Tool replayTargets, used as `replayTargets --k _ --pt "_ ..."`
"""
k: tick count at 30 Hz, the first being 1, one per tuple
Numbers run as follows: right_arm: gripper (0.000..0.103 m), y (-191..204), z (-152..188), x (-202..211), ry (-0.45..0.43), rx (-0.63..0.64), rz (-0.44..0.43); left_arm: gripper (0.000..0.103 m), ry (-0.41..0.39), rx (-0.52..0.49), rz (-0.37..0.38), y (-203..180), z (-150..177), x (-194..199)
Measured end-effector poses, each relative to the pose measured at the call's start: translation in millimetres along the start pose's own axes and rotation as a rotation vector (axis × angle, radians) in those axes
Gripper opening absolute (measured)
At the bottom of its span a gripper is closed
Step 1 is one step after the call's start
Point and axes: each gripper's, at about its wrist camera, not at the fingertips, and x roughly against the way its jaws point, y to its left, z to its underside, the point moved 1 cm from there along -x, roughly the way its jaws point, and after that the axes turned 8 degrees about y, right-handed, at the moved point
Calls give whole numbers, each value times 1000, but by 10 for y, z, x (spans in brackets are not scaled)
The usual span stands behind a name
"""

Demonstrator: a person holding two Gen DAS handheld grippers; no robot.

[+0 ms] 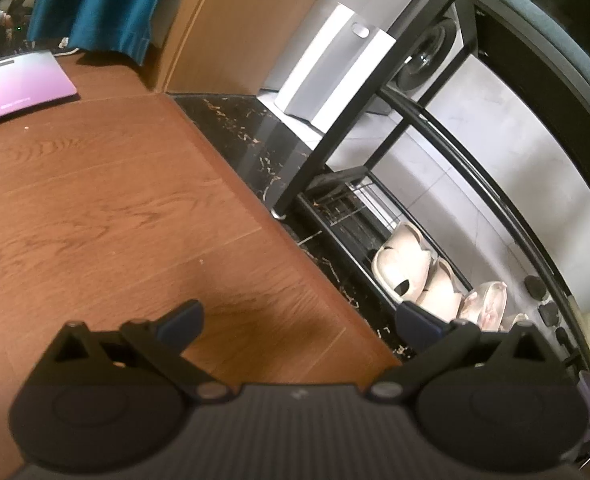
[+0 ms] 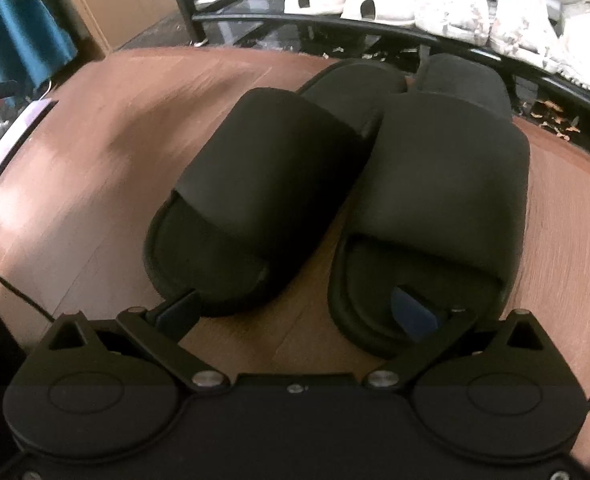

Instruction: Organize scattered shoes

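Note:
Two black slide slippers lie side by side on the wooden floor in the right wrist view, the left one and the right one, toes toward the camera. My right gripper is open wide just in front of them; its right finger sits in the right slipper's toe opening, its left finger at the left slipper's outer edge. My left gripper is open and empty above bare floor. A black metal shoe rack holds several white and cream shoes.
The rack's lowest shelf with white shoes runs behind the slippers. A dark marble floor strip borders the wood. A purple-lit laptop lies on the floor at far left, beside blue fabric. A white box stands by the rack.

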Motion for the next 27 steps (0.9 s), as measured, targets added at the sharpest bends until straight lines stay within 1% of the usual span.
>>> replayTargets --k 1,2,3,4,5,7,10,12,14,15,17,18,21,25,27 --pt "103 -54 -84 102 -2 -26 -28 102 0 0 0 2 -4 -3" --pt "103 -75 -112 141 -9 -36 -35 102 1 2 1 5 -2 -3" --pt "103 -127 -189 242 -31 -61 -53 102 3 5 1 9 -8 -13" --pt "103 -242 -361 464 -93 -103 -84 102 5 11 1 17 -9 -17" --pt "103 -282 -410 522 -116 -117 -82 102 6 16 1 24 -13 -26" --pt "103 -443 -603 695 -229 -192 -15 102 8 23 0 41 -22 -41" --pt "103 -614 -730 665 -285 -297 122 102 11 27 -2 32 -31 -67" --pt "103 -739 -836 394 -237 -354 185 102 7 3 -6 6 -24 -75" --pt "103 -768 -884 222 -219 -383 163 102 3 -10 -8 1 -21 -82" --pt "103 -773 -915 169 -224 -398 168 102 1 -15 -9 0 -20 -87" --pt "103 -765 -945 115 -234 -424 194 102 4 -6 -16 19 -26 -115" --pt "103 -792 -982 39 -208 -461 225 102 8 -2 -19 25 -33 -134" --pt "103 -870 -965 -77 -103 -510 203 102 23 6 -26 33 -41 -178" --pt "103 -939 -818 -38 -85 -590 149 102 24 -1 -19 27 -46 -180" --pt "103 -923 -762 -25 -81 -600 139 102 22 -1 -14 29 -47 -169"
